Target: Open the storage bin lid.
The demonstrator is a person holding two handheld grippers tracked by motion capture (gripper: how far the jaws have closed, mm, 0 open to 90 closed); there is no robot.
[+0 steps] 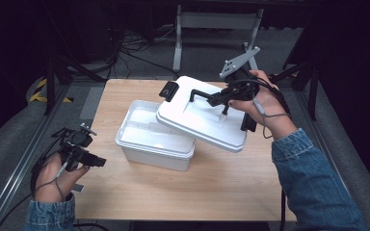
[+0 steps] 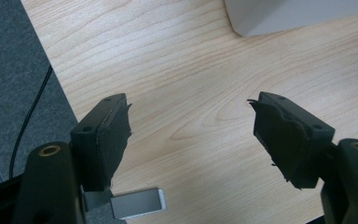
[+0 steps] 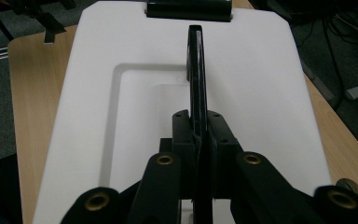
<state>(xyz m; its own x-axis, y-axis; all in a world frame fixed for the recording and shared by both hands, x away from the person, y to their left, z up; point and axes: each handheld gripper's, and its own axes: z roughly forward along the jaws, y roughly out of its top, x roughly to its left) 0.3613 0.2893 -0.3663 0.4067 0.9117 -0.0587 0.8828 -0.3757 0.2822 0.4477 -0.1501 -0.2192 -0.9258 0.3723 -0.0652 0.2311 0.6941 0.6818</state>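
A pale wooden tabletop [image 1: 173,187] with visible grain carries a white rectangular plastic storage box [image 1: 151,144], open at the top, with smooth walls and a flanged rim. Above its right end hangs the white rectangular plastic lid [image 1: 200,118], tilted, its lower left edge overlapping the box's rim and its far end raised. Whether lid and box touch cannot be told. The lid has bevelled corners, a shallow recessed panel in its top and a black latch clip [image 1: 168,90] at its far left end.

The right tongs [image 1: 224,98] are closed on the slim black plastic handle [image 3: 196,70] that stands up along the lid's middle; in the right gripper view both black jaws press flat against either side of the handle strip, with the lid's matte white surface [image 3: 261,84] spreading out below and the latch clip [image 3: 189,9] at the far edge. A hand with a blue denim sleeve [image 1: 313,168] holds these tongs, a grey three-cornered plate above them.

The left tongs [image 1: 94,161] sit apart from the box, near the tabletop's left edge, held low. In the left gripper view their jaws stand wide open over bare wood, the worn black pads [image 2: 116,135] frayed at the edges, and a corner of the white box [image 2: 298,16] shows ahead. Grey carpeted floor [image 1: 9,149] with cables lies around the tabletop.
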